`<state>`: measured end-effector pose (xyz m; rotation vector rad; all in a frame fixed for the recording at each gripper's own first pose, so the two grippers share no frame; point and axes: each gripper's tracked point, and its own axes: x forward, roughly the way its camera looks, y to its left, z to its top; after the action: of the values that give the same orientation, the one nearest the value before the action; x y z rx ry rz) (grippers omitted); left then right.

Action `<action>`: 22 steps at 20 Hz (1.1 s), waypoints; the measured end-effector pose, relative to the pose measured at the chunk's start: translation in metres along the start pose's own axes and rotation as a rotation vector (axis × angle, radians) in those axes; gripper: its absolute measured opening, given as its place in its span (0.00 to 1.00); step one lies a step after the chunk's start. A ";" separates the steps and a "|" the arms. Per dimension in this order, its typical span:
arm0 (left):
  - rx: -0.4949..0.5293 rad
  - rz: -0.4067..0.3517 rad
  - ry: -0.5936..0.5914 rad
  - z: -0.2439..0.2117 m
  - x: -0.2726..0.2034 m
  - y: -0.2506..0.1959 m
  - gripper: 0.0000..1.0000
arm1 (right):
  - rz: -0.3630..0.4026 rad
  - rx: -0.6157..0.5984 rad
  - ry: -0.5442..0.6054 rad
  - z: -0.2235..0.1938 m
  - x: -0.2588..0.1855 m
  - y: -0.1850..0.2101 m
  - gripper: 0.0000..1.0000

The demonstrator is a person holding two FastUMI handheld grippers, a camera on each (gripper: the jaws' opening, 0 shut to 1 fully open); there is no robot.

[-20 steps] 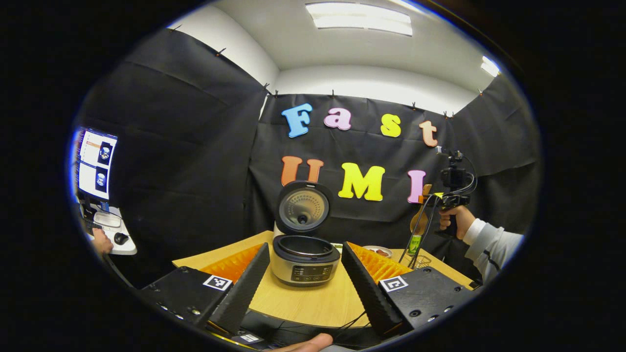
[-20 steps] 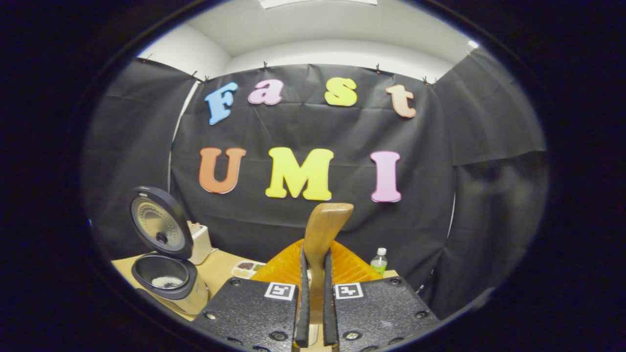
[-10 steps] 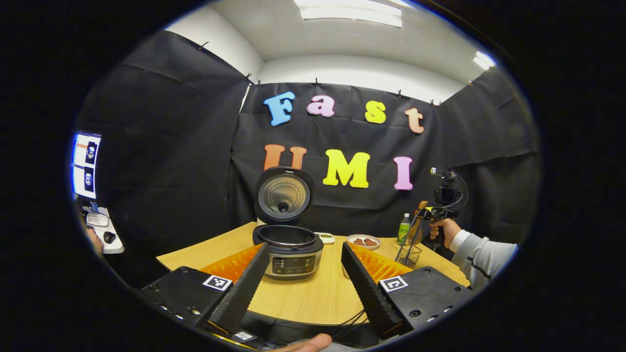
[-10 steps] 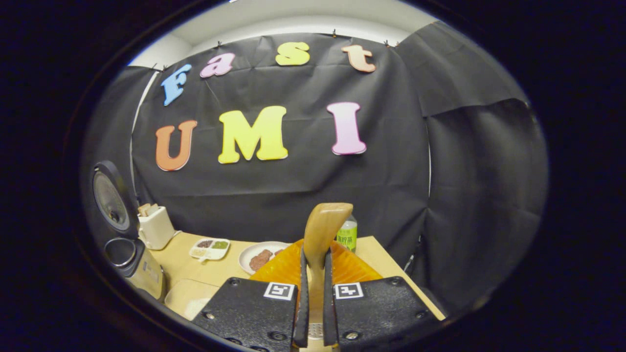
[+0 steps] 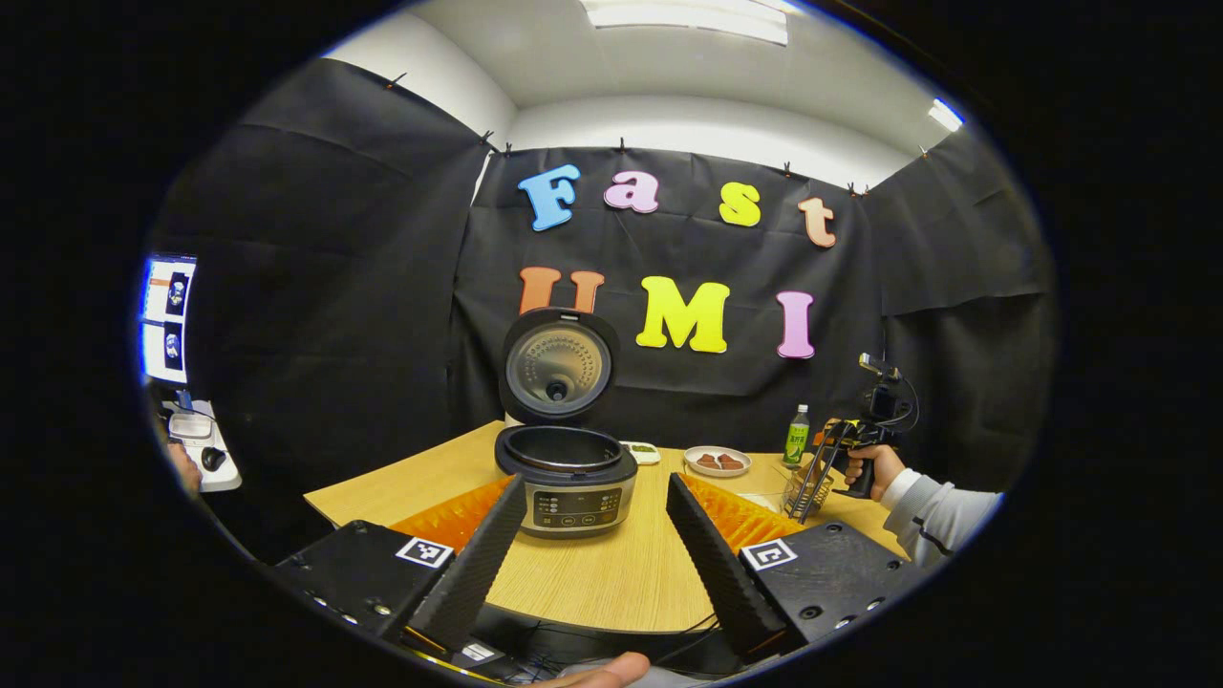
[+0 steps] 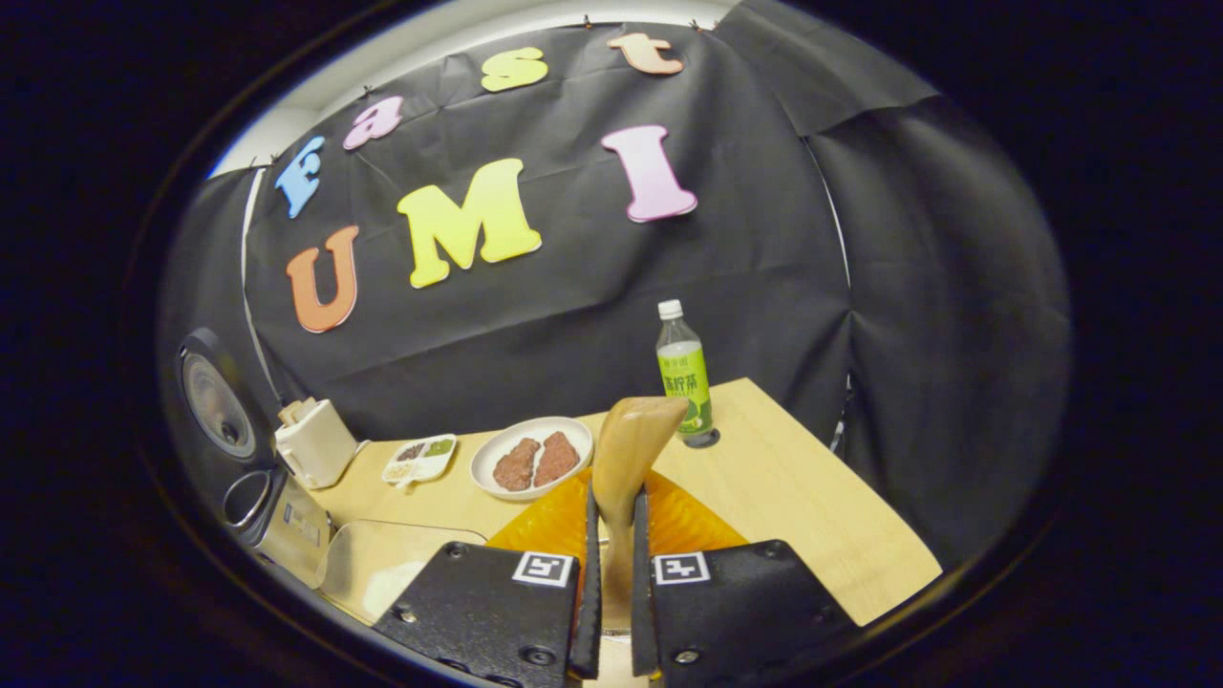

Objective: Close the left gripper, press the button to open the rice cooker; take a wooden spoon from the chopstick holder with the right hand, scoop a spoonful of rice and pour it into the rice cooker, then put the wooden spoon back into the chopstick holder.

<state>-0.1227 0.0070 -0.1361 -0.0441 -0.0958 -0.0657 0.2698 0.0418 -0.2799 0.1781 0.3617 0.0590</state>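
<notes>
The rice cooker (image 5: 566, 483) stands on the wooden table (image 5: 611, 583) with its lid (image 5: 557, 363) raised. My left gripper (image 5: 594, 483) is open, and the cooker shows between its fingers, farther off. My right gripper (image 6: 611, 499) is shut on the handle of the wooden spoon (image 6: 632, 435), whose bowl points up and forward. In the left gripper view a hand holds the right gripper (image 5: 865, 430) just above the wire chopstick holder (image 5: 801, 492) at the table's right. The open cooker (image 6: 250, 497) sits at the far left of the right gripper view.
A plate of brown food (image 6: 532, 459), a small divided dish (image 6: 420, 461), a white box (image 6: 315, 441) and a green-labelled bottle (image 6: 683, 377) stand along the back of the table. A clear container (image 6: 382, 569) lies near the cooker. A monitor (image 5: 167, 320) is far left.
The right gripper has come down and tilted toward the table with the spoon, ending over the wire holder. The left gripper has shifted only slightly and stayed open.
</notes>
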 end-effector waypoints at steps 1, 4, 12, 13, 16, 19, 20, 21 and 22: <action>0.001 0.002 -0.001 0.001 -0.001 0.000 0.94 | -0.002 -0.004 0.019 -0.006 0.002 -0.002 0.18; 0.003 0.001 0.011 -0.004 0.000 -0.003 0.94 | 0.000 -0.001 0.009 -0.001 -0.003 -0.003 0.26; 0.048 0.064 0.030 -0.010 0.007 0.007 0.94 | -0.098 -0.063 -0.113 0.034 -0.041 -0.023 0.84; 0.051 0.072 0.029 -0.010 0.008 0.009 0.94 | -0.095 -0.075 -0.144 0.045 -0.053 -0.019 0.84; 0.031 0.065 0.042 -0.012 0.013 0.008 0.94 | -0.041 -0.104 -0.222 0.073 -0.094 0.003 0.93; 0.039 0.070 0.058 -0.006 0.023 0.012 0.94 | 0.009 -0.141 -0.298 0.095 -0.136 0.027 0.92; 0.049 0.080 0.052 0.001 0.027 0.017 0.94 | 0.011 -0.154 -0.320 0.101 -0.148 0.031 0.96; 0.061 0.086 0.048 0.007 0.032 0.019 0.94 | 0.018 -0.170 -0.346 0.108 -0.161 0.035 0.96; 0.072 0.090 0.047 0.013 0.037 0.021 0.94 | 0.024 -0.187 -0.368 0.114 -0.172 0.039 0.96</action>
<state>-0.0854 0.0267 -0.1203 0.0252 -0.0494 0.0265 0.1489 0.0465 -0.1083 0.0059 -0.0134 0.0817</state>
